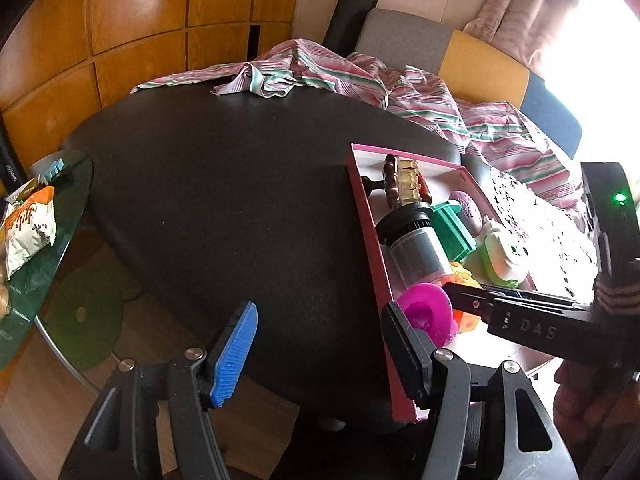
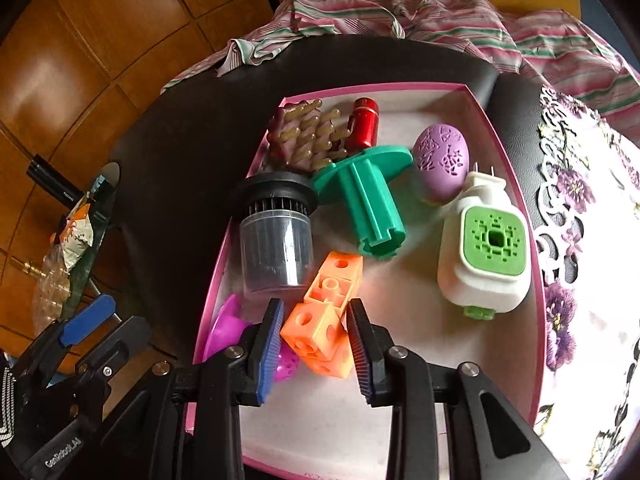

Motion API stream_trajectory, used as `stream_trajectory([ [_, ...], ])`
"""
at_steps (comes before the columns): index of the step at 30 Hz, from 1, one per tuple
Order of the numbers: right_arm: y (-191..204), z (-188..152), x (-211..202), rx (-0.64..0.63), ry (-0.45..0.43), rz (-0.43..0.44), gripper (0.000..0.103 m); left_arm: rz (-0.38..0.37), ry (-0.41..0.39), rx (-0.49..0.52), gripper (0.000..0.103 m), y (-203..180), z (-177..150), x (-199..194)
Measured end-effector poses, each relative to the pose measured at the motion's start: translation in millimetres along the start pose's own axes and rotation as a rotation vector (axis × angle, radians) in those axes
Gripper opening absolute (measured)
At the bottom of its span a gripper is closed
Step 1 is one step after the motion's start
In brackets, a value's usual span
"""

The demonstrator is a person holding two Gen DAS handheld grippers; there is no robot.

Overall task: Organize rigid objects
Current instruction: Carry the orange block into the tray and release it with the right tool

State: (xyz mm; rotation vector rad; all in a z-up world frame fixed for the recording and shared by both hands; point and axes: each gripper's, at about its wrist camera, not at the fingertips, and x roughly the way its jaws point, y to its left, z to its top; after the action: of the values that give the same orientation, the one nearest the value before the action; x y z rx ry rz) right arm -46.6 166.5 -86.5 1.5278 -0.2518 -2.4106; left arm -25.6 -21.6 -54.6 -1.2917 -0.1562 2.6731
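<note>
A pink-rimmed box (image 2: 400, 87) on the black table (image 1: 240, 200) holds a black-capped clear jar (image 2: 276, 248), a green spool (image 2: 368, 200), a purple egg (image 2: 440, 164), a white and green plug-in device (image 2: 484, 256), a red cylinder (image 2: 364, 124), a brown knobbed brush (image 2: 304, 132) and a magenta cup (image 2: 224, 332). My right gripper (image 2: 316, 344) is over the box's near end, shut on a chain of orange cube blocks (image 2: 320, 332). My left gripper (image 1: 320, 356) hangs open over the table left of the box (image 1: 372, 240), with nothing between its fingers.
Striped pink and green cloth (image 1: 320, 72) lies across the table's far edge. A white floral lace cloth (image 2: 592, 240) lies right of the box. A glass side table (image 1: 48, 240) with snack bags stands at the left, wooden panels behind it.
</note>
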Motion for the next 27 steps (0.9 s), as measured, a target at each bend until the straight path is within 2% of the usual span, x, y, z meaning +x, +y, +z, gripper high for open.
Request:
stream_trajectory([
  [9,-3.0,-5.0,-12.7,0.014,-0.024,0.020,0.035,-0.001,-0.001,0.006,0.065,-1.4,-1.3,-1.2],
  [27,-12.0,-14.5,-62.9,0.014,-0.139,-0.045,0.035,0.003,-0.033,0.021,0.065,-2.8,-0.1,-11.4],
])
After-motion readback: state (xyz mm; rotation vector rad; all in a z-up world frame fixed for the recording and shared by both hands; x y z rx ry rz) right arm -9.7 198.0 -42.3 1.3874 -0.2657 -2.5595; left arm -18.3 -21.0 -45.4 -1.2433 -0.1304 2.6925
